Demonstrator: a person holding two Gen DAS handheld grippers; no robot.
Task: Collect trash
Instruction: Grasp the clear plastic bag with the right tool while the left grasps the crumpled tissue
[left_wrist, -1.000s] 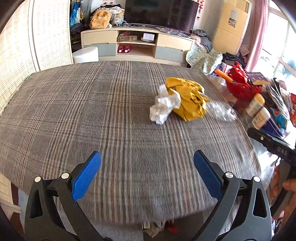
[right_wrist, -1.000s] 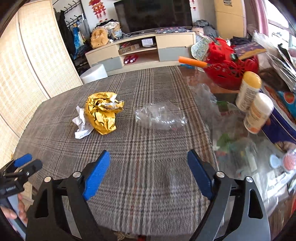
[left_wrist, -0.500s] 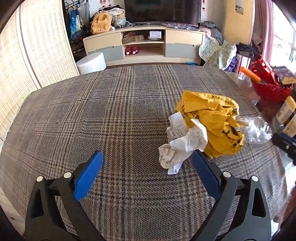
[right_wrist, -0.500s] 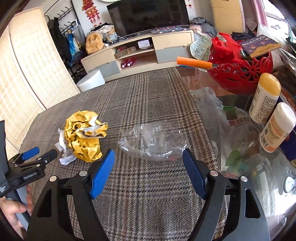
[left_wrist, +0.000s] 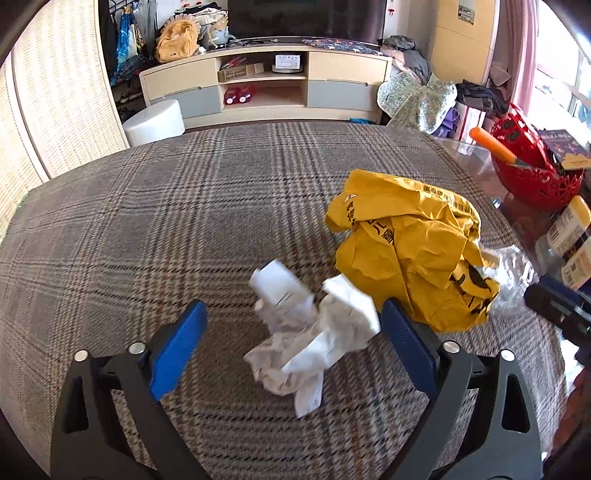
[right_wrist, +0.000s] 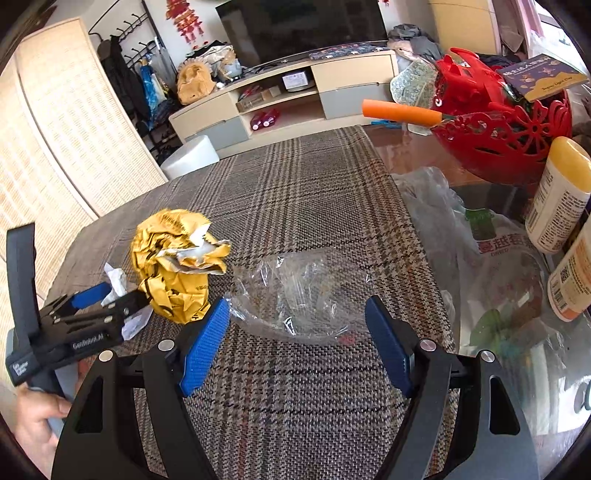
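Three pieces of trash lie on the plaid tablecloth (left_wrist: 147, 221). A crumpled white paper (left_wrist: 306, 332) lies between the blue pads of my open left gripper (left_wrist: 291, 343), near their tips. A crumpled yellow wrapper (left_wrist: 410, 251) sits just right of it, also seen in the right wrist view (right_wrist: 173, 266). A clear plastic film (right_wrist: 295, 291) lies just beyond and between the tips of my open right gripper (right_wrist: 297, 343). The left gripper (right_wrist: 96, 299) shows in the right view around the white paper (right_wrist: 116, 280).
A red basket (right_wrist: 502, 122) with an orange-handled tool (right_wrist: 399, 110), two bottles (right_wrist: 557, 195) and plastic bags (right_wrist: 480, 240) crowd the glass table on the right. A TV cabinet (left_wrist: 266, 85) and white stool (left_wrist: 155, 120) stand beyond the table.
Both grippers moved forward and down toward the table. The white paper now lies between the left pads, and the clear film lies at the right pads' tips. Both stay open.
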